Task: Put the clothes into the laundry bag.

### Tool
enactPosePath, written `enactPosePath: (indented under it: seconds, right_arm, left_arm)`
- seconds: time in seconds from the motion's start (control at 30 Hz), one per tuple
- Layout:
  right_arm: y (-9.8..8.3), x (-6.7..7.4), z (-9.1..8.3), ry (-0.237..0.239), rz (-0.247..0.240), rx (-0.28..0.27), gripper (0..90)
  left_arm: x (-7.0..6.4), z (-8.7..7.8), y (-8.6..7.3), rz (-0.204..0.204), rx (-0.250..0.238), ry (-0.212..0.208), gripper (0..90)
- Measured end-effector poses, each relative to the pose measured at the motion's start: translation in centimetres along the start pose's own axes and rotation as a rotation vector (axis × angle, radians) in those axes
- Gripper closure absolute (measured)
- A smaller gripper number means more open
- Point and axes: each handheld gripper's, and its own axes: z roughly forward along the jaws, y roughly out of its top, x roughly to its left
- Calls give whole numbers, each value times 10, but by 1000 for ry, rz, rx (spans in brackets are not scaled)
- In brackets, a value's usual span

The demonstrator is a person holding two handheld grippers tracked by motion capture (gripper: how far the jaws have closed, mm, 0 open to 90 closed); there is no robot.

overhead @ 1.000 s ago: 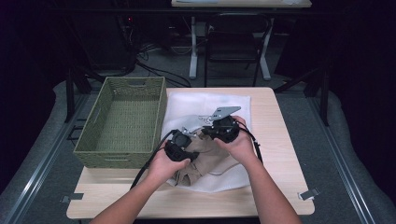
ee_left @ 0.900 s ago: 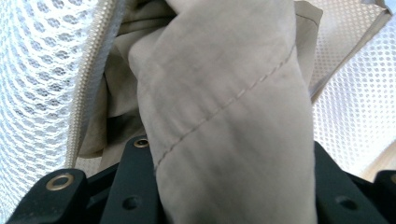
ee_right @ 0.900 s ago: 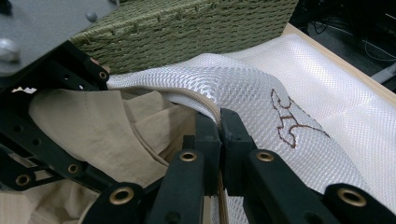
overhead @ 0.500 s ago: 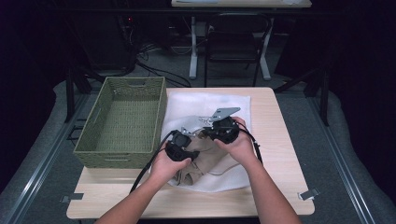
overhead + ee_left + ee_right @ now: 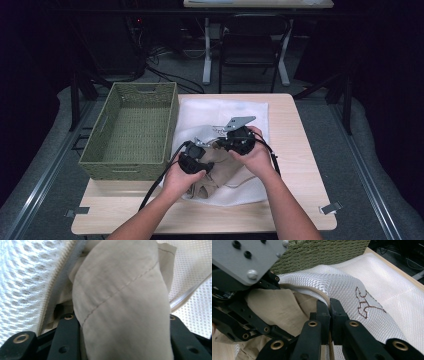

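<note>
You had one beige garment point(image 5: 120, 305), a soft woven cotton-like cloth with a stitched seam across it, bunched into a rounded fold and lying half inside the white mesh laundry bag point(image 5: 235, 112) near the middle of the table point(image 5: 295, 200). The garment sat at the bag's open mouth, where a pale zipper edge point(image 5: 53, 280) ran along the rim. Your left gripper point(image 5: 192, 162) had the fold between its two black jaws; those jaws had just been opening, and in the left gripper view the cloth filled the gap and touched both, though whether they pressed it I could not tell. Your right gripper point(image 5: 329, 308) had its jaws pressed together, pinching the zippered rim of the bag and lifting the mesh into a hump above the garment (a small brown embroidered mark point(image 5: 364, 303) sat on that hump). The mesh was a fine honeycomb net, slightly glossy, spread flat and rectangular across the far part of the table. Beside it, touching its left edge, stood one olive-green woven basket point(image 5: 132, 132), rectangular, with a cut handle slot in its near wall. The table itself was light wood, and beyond it stood one dark chair point(image 5: 250, 45).
</note>
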Motion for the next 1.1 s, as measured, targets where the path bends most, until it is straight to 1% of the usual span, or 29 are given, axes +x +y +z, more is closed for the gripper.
enactPosePath:
  seconds: [0.03, 0.2, 0.33, 0.4, 0.43, 0.47, 0.53, 0.57, 0.6, 0.67, 0.77, 0.8, 0.9, 1.0, 1.03, 1.1]
  right_arm:
    - [0, 0, 0, 0, 2, 2, 878]
    - [0, 1, 1, -2, -1, 4, 878]
    - [0, 1, 1, -3, 1, 4, 877]
    - [0, 1, 1, -3, -3, 4, 878]
    - [0, 1, 1, -3, -3, 4, 877]
    - [0, 1, 1, -3, -5, 4, 877]
    - [0, 1, 1, -3, -4, 4, 877]
    - [0, 1, 1, -3, -5, 4, 877]
    - [0, 1, 1, -3, -3, 4, 877]
    - [0, 1, 1, -2, -5, 4, 877]
    - [0, 1, 1, -3, -4, 2, 877]
    - [0, 1, 1, -3, -1, 3, 877]
    - [0, 1, 1, -4, -5, 3, 877]
    - [0, 1, 1, -3, -5, 3, 877]
    - [0, 1, 1, -3, -4, 4, 877]
    - [0, 1, 1, -3, -4, 4, 877]
  left_arm:
    - [0, 0, 0, -6, 1, 3, 542]
    - [0, 3, 0, 3, 4, 4, 520]
    - [-1, 4, 0, 8, 6, 28, 500]
    - [0, 4, 0, 9, 8, 22, 494]
    - [0, 5, 0, 4, 9, 27, 490]
    - [-1, 5, -1, -12, 3, 28, 485]
    - [0, 6, -1, -26, 9, 18, 469]
    - [0, 5, 0, -20, 13, 18, 462]
    - [0, 6, -1, -27, 13, 18, 456]
    - [0, 6, -1, -27, 13, 22, 451]
    - [1, 6, -1, -21, 5, 19, 449]
    - [1, 6, -1, -14, 10, 15, 449]
    - [2, 6, -1, -10, 9, 6, 448]
    - [2, 6, -1, -12, 21, 7, 435]
    - [2, 6, 0, -3, 27, 6, 434]
    - [2, 6, 0, 1, 35, 5, 428]
